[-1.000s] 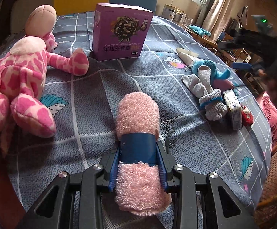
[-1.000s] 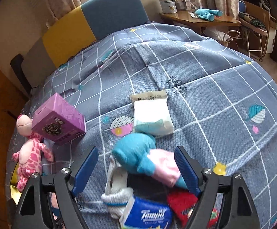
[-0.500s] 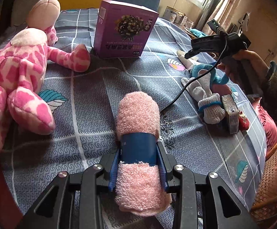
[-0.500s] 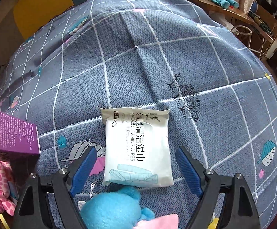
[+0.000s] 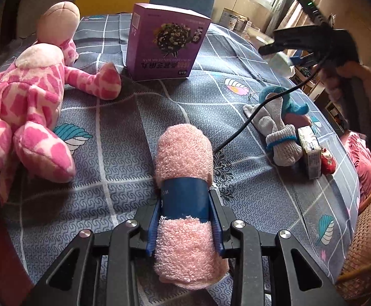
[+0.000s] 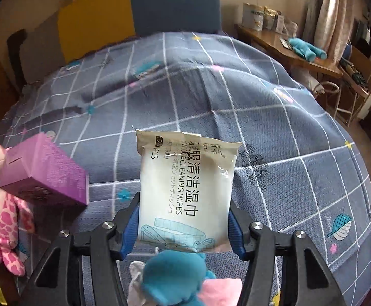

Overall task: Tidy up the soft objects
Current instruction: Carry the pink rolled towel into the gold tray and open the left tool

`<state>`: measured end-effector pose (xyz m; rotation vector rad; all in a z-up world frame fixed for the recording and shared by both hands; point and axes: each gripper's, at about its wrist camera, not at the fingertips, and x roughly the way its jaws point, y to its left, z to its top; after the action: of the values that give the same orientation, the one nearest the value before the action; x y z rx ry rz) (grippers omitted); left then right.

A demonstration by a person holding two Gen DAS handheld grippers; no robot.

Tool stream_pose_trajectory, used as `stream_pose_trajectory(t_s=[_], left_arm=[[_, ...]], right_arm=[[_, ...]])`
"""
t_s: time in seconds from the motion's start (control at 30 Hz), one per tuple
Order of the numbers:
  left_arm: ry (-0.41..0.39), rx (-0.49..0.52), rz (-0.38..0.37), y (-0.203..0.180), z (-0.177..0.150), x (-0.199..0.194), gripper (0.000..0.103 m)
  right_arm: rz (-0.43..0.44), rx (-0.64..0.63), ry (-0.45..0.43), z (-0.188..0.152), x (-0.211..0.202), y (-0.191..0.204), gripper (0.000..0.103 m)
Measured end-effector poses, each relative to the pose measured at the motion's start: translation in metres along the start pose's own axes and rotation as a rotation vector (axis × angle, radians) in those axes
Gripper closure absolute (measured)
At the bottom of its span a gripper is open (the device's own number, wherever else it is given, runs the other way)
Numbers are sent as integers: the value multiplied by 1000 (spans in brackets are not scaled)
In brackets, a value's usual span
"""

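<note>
My left gripper [image 5: 184, 219] is shut on a rolled pink towel [image 5: 184, 153] with a blue band, which lies on the blue checked bedspread [image 5: 124, 132]. My right gripper [image 6: 184, 227] has its jaws closing, and the blue pads press both sides of a white wet-wipes pack [image 6: 185, 186], which looks raised off the cover. In the left wrist view the right gripper [image 5: 277, 51] hangs at the upper right with the white pack [image 5: 281, 60] in it. A blue and pink plush [image 6: 170, 278] lies just below the right gripper.
A pink giraffe plush [image 5: 24, 107] lies at the left and a purple box [image 5: 166, 43] stands behind the towel. Grey socks [image 5: 277, 137], a tissue pack [image 5: 310, 153] and a small red thing [image 5: 328, 163] lie by the right edge. A black cable [image 5: 249, 119] trails across.
The right gripper moved forward from over the blue plush to the wipes pack, and its jaws narrowed onto it. The left gripper and towel stayed put.
</note>
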<state>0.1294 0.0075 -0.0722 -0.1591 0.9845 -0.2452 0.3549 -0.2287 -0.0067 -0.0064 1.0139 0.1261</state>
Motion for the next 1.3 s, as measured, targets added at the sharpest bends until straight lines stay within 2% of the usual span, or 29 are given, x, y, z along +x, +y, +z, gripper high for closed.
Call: stream_pose_trajectory(t_s=[0.17, 0.33, 0.63, 0.77, 0.93, 1.07, 1.3], left_arm=[[-26, 9, 11, -1, -3, -16, 69], [-69, 9, 7, -2, -7, -44, 69], [-126, -34, 1, 4, -20, -97, 69], [-153, -63, 15, 16, -30, -122, 69], [-212, -170, 58, 57, -42, -159, 69], [-253, -322, 133, 114, -47, -187, 69], [-261, -565, 244, 209, -58, -198, 69]], right_arm=[[105, -112, -42, -20, -47, 40, 44], [154, -232, 30, -71, -65, 74, 44], [210, -334, 181, -174, -52, 113, 44], [189, -331, 249, -202, -31, 126, 44], [205, -282, 242, -204, -26, 119, 44], [207, -279, 239, -205, -26, 116, 44], [198, -284, 228, -206, -25, 118, 43]])
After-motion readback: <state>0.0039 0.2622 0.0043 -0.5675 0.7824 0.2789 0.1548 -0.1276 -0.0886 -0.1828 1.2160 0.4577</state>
